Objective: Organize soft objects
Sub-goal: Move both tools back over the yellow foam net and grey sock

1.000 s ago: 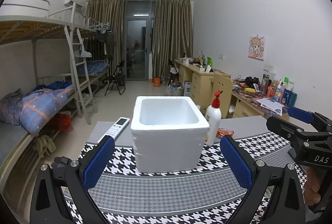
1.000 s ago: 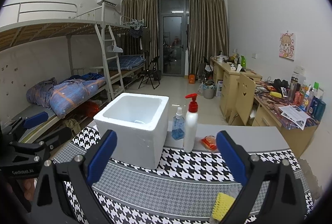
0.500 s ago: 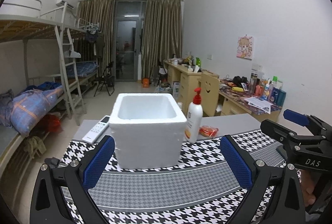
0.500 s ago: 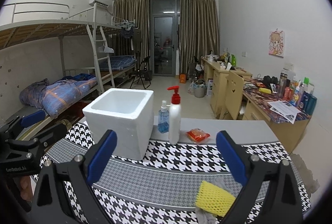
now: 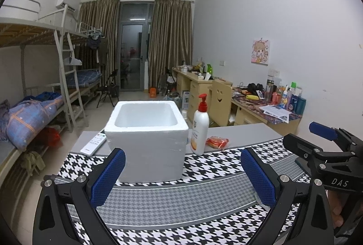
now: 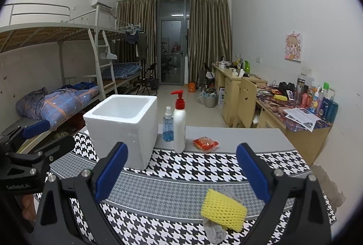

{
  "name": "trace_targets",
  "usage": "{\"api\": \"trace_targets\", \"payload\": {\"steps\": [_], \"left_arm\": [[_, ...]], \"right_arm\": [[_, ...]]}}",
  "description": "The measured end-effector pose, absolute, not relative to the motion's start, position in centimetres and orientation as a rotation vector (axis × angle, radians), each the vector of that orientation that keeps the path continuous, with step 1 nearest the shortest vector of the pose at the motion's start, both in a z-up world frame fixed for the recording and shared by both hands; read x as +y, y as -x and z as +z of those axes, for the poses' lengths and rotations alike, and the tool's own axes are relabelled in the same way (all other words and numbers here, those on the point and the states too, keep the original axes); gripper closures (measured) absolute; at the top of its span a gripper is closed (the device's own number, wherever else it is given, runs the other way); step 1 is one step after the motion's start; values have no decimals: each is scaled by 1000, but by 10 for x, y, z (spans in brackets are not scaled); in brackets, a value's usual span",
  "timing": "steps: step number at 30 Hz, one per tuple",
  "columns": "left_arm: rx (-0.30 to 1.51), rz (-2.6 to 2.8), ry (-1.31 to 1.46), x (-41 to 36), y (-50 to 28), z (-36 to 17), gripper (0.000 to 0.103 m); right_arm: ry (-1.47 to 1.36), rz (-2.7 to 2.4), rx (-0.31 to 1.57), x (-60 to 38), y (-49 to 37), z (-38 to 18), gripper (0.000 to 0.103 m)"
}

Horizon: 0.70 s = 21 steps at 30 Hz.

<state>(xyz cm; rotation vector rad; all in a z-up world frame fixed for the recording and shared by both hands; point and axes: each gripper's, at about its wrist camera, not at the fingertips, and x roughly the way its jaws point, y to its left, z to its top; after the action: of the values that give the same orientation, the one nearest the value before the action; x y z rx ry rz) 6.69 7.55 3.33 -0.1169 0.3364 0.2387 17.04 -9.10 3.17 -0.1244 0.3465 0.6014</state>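
Foam box [image 5: 147, 140]: ahead of left tool [image 5: 181, 179], empty; nothing stowed yet. Yellow mesh sleeve [image 6: 223, 208] and grey cloth [image 6: 214, 230]: on surface [image 6: 172, 197], low between fingers of right tool [image 6: 181, 171], unlifted. Both tools: spread wide, holding nothing. Versus earlier frame: sleeve and cloth fuller in right view; box smaller, farther off in both views.

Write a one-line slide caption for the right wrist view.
Open right gripper hovers above a yellow foam net and grey cloth on the houndstooth mat, near a white foam box.
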Motion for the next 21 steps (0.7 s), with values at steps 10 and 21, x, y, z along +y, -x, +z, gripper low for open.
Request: {"api": "trace_targets", "payload": {"steps": [10,21], "left_arm": [[354,180,119,56,-76,25,1],[363,141,133,39,-83,16,1]], "right_arm": [[114,569,352,-112,-172,24,5],[104,540,373,-131,-177,14,5]]}}
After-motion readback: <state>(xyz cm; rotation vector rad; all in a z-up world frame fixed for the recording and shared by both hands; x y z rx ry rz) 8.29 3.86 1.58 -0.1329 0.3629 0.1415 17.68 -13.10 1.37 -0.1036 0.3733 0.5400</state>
